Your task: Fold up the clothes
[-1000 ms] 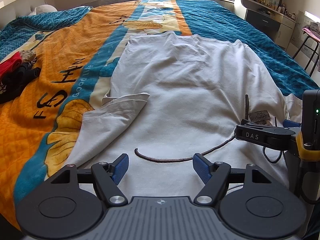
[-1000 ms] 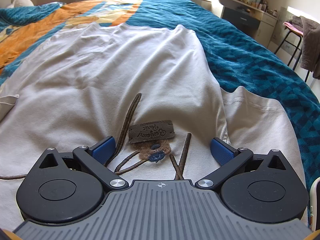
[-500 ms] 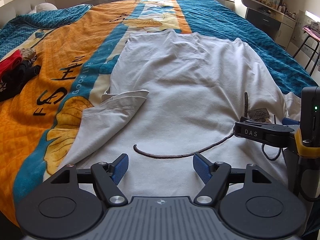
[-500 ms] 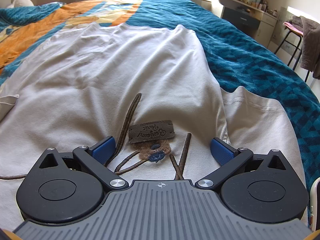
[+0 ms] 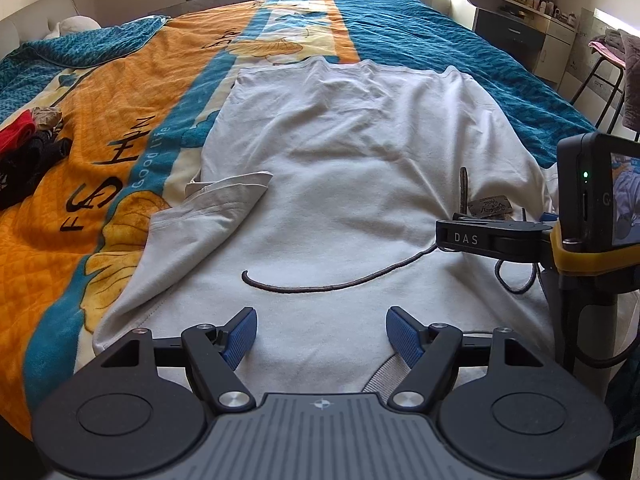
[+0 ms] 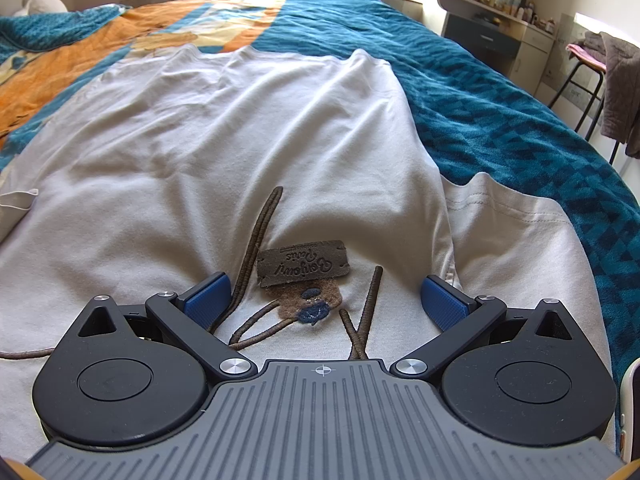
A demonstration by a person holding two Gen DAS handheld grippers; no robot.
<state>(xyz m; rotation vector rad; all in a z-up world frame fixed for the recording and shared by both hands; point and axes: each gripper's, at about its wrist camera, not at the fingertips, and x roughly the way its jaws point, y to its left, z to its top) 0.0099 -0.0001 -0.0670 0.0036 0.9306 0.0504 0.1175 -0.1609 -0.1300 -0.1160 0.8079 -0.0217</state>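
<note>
- Nearest to us, the left gripper (image 5: 321,330) is held low and level over the near hem area of the shirt, its two blue pads spread apart with nothing between them.
- The right gripper (image 6: 325,300) sits just as low, jaws wide apart and empty, pointing along the shirt; its side arm, seen from the left wrist view, reads "DAS" (image 5: 466,239).
- One pale grey T-shirt (image 5: 360,152) lies flat on the bed, collar end towards us; its left sleeve (image 5: 208,216) is folded in over the body, while the right sleeve (image 6: 516,236) lies spread outward.
- Between the right gripper's pads we see one brown patch label (image 6: 303,263) with script lettering upside down, too stylised for us to read with certainty, and a small brown bear appliqué (image 6: 310,306) touching it.
- A brown cord line (image 5: 340,280) curves across the chest.
- Farther out, the bedspread (image 5: 120,92) is orange and teal, printed with "Good Life" (image 5: 150,160).
- One pile of dark and red clothes (image 5: 28,148) rests well apart at the left edge.
</note>
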